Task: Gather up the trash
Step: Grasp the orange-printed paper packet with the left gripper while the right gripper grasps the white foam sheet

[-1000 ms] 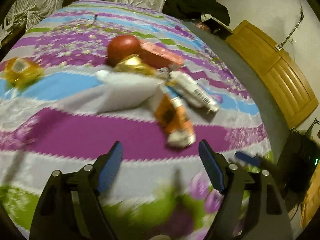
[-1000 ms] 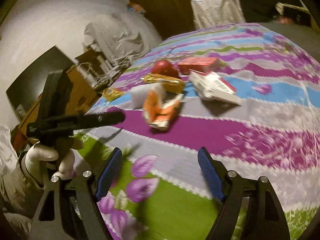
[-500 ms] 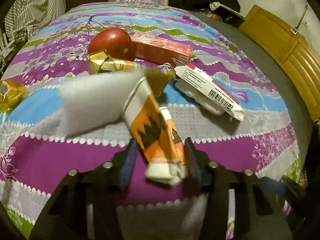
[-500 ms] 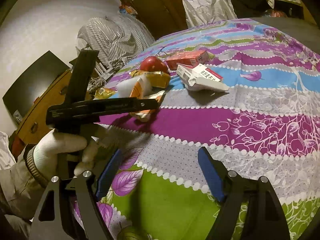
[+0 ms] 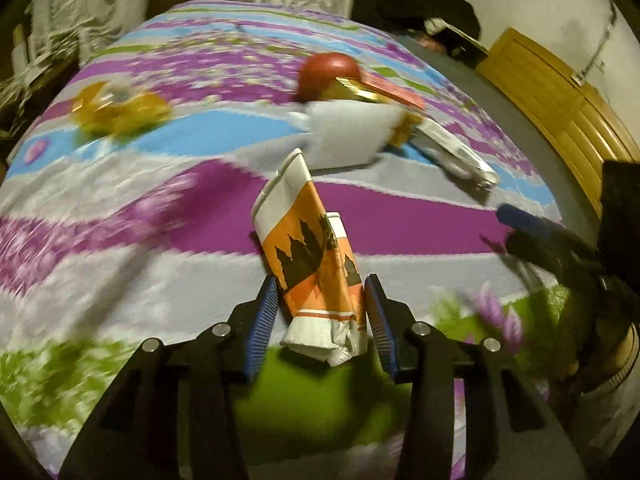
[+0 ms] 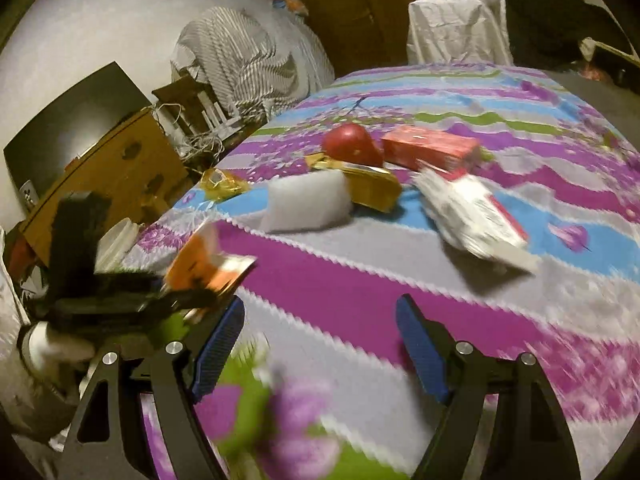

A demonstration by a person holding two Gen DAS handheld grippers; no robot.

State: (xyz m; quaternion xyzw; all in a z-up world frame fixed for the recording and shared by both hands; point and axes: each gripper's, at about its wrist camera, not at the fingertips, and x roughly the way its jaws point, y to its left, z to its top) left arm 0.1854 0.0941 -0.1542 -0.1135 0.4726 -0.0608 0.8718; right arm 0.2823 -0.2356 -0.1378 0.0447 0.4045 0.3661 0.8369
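My left gripper (image 5: 320, 284) is shut on the lower end of an orange-and-white wrapper (image 5: 308, 248), which is held up off the striped floral bedspread (image 5: 120, 208). The right wrist view shows the same wrapper (image 6: 204, 268) at the left, in the left gripper's black fingers (image 6: 176, 300). My right gripper (image 6: 320, 304) stands open over the bedspread with nothing between its blue pads. Further back lie a white foam block (image 6: 308, 200), a gold wrapper (image 6: 372, 184), a red apple (image 6: 352, 146), a red box (image 6: 430, 148), a white-and-red packet (image 6: 476, 216) and a yellow wrapper (image 6: 222, 184).
A wooden cabinet (image 6: 104, 172) and a dark screen (image 6: 76, 120) stand left of the bed. Striped bedding (image 6: 248, 56) and a white bag (image 6: 460, 28) are at the far end. A wooden headboard (image 5: 560, 92) lines the right side. A gloved hand (image 6: 48, 344) holds the left gripper.
My left gripper moved in over the orange-and-white wrapper, shut on it and drew it back off the pile. The right gripper swung, so its view of the pile shifted.
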